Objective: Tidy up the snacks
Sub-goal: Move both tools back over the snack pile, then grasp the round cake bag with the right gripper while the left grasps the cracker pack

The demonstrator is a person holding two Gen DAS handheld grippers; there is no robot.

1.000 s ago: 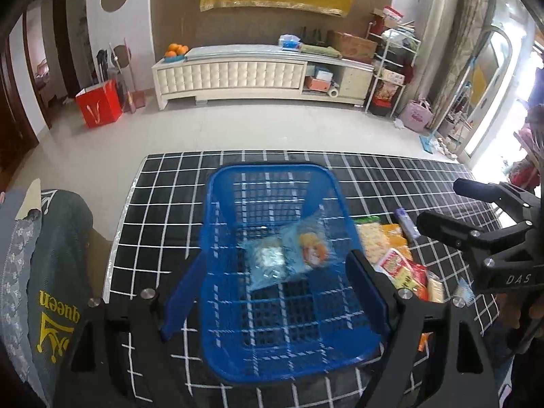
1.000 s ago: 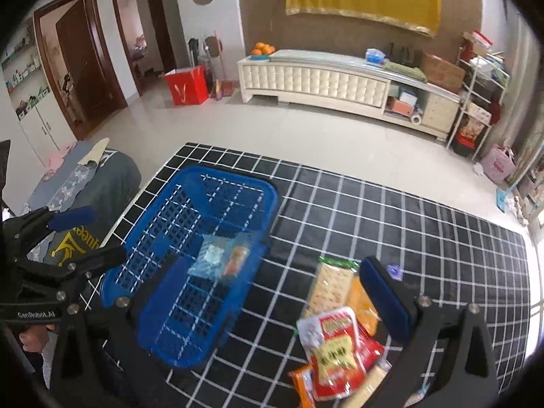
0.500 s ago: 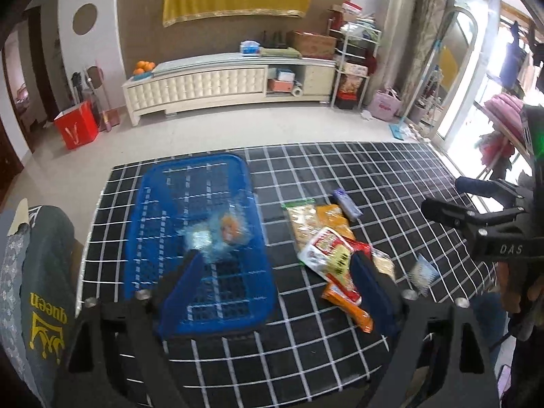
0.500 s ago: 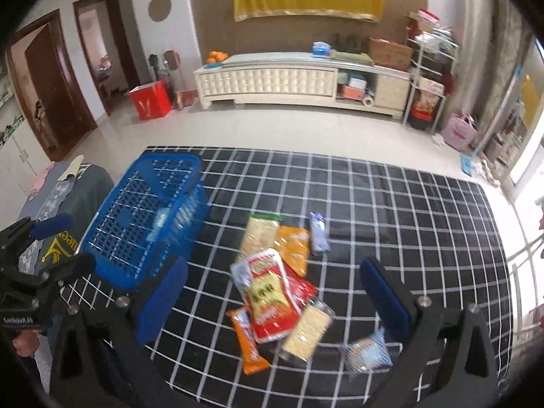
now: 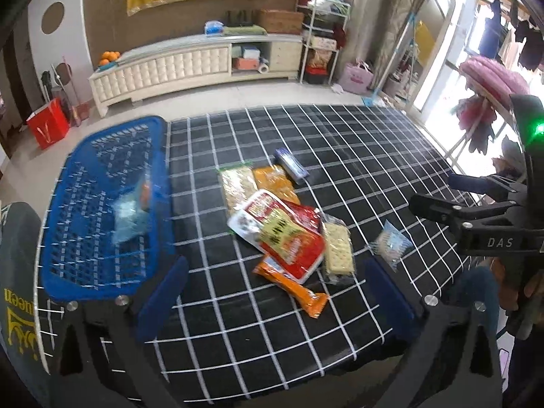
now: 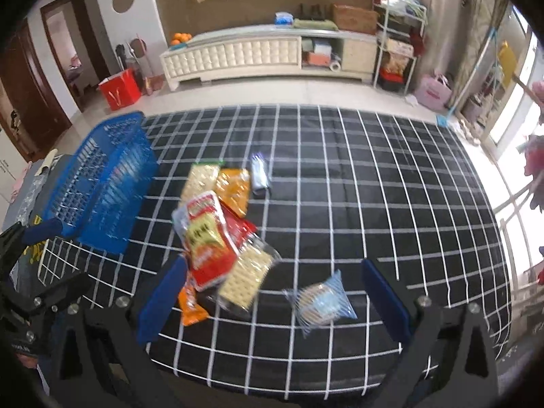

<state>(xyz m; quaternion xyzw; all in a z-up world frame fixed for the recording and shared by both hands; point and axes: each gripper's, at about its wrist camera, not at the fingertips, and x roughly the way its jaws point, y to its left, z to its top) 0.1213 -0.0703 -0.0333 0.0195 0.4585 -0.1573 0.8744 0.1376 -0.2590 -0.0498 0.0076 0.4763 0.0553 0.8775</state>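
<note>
A blue plastic basket (image 5: pixel 102 204) (image 6: pixel 98 183) stands at the table's left end with one clear snack bag (image 5: pixel 131 212) inside. A pile of snack packets lies mid-table: a red packet (image 5: pixel 282 234) (image 6: pixel 207 238), cracker packs (image 5: pixel 336 255) (image 6: pixel 246 278), orange packets (image 5: pixel 292 289) (image 6: pixel 233 187) and a small blue-wrapped bar (image 5: pixel 290 166) (image 6: pixel 260 176). A clear round-biscuit bag (image 6: pixel 319 302) (image 5: pixel 391 244) lies apart to the right. My left gripper (image 5: pixel 272 299) is open above the table's near edge. My right gripper (image 6: pixel 272 299) is open too, with the biscuit bag between its fingers' line of sight.
The table (image 6: pixel 374 187) carries a black cloth with a white grid. A grey garment (image 5: pixel 17 272) hangs at the near left. Behind are a white TV cabinet (image 6: pixel 265 54), a red bag (image 6: pixel 119 90) on the floor and shelves (image 6: pixel 397 54) at the right.
Both views have swung right, away from the basket and toward the snack pile. The biscuit bag has come between the right gripper's fingers in view. Both grippers stayed open.
</note>
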